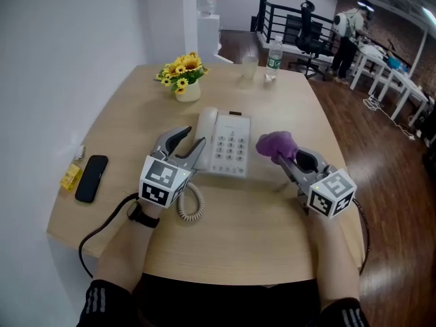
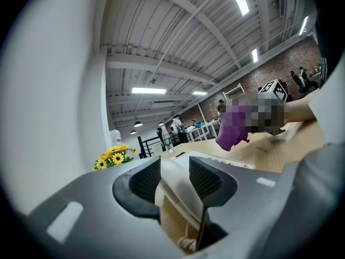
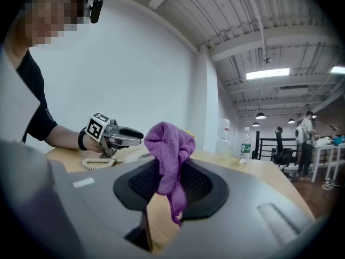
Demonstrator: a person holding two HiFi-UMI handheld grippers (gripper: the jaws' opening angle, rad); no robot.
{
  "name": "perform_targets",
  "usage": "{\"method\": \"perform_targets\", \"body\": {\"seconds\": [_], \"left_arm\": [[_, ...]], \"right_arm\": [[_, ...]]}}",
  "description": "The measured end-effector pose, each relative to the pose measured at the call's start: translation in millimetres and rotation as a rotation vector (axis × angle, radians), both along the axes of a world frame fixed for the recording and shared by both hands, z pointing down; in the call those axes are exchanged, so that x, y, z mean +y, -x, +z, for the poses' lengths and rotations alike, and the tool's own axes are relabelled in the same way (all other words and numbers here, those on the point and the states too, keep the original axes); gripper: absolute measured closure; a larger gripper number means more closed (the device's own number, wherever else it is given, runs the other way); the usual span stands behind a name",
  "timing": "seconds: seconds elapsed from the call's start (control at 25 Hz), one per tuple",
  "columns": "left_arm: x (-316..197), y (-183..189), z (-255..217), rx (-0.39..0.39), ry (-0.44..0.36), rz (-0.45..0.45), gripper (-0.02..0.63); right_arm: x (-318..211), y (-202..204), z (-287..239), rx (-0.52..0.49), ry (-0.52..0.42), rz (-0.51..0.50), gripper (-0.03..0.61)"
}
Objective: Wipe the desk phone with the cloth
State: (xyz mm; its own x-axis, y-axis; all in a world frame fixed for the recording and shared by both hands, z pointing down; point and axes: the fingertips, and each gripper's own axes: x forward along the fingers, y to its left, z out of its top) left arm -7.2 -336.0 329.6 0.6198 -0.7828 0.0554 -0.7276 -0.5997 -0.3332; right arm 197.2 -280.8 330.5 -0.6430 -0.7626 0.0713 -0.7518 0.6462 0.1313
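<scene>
A white desk phone [image 1: 230, 145] lies mid-table with its handset [image 1: 206, 122] on the left side. My left gripper [image 1: 193, 139] sits at the phone's near-left corner. Its jaws straddle the lower end of the handset [image 2: 171, 185] and look shut on it. The coiled cord [image 1: 191, 206] lies just below. My right gripper [image 1: 281, 157] is shut on a purple cloth [image 1: 276, 144], held a little above the table just right of the phone and apart from it. In the right gripper view the cloth [image 3: 168, 144] sticks up between the jaws and droops down.
A vase of sunflowers [image 1: 185, 77] stands behind the phone. A water bottle [image 1: 273, 58] and a glass [image 1: 248, 67] are at the far edge. A black smartphone [image 1: 91, 178] and a small yellow item [image 1: 71, 176] lie at the left edge. People stand far right.
</scene>
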Motion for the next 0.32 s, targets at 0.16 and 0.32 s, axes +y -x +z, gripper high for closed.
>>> {"method": "perform_targets", "body": {"seconds": [0.16,0.32], "left_arm": [[-1.1,0.9,-0.3,-0.002,-0.004,-0.003,0.454],[-3.0,2.6,0.4,-0.002,0.000,-0.009,0.454]], "right_arm": [[0.3,-1.6,-1.1,-0.005,-0.005,0.005,0.463],[-0.6,-1.4,-1.6,-0.002,-0.006,0.001,0.463]]}}
